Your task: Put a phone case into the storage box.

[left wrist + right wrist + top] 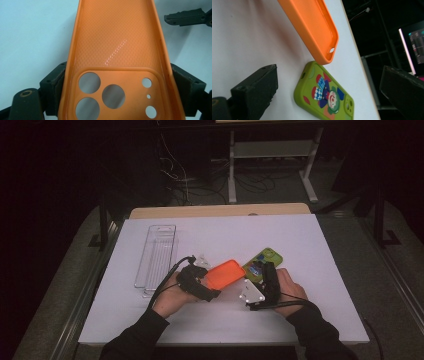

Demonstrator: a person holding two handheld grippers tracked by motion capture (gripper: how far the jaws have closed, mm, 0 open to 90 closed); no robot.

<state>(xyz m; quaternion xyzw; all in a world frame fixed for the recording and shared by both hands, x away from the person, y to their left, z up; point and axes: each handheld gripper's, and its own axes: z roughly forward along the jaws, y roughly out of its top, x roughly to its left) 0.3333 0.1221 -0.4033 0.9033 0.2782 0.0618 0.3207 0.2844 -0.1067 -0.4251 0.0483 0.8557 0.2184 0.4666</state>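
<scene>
White surface (310, 250) lies open at right and front; a clear tray (157, 257) blocks the left, a green phone case (265, 261) the centre.

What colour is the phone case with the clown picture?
The clown-printed rubber phone case is lime green, seen best in the right gripper view.

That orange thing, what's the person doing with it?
It is an orange phone case. A person is holding it by its camera-hole end in the left gripper, whose jaws are shut on its two sides, so it sits just above the white table. The right gripper is open around a green phone case with a cartoon clown on it, lying flat on the table and not pinched. A clear plastic tray sits off to the left.
</scene>
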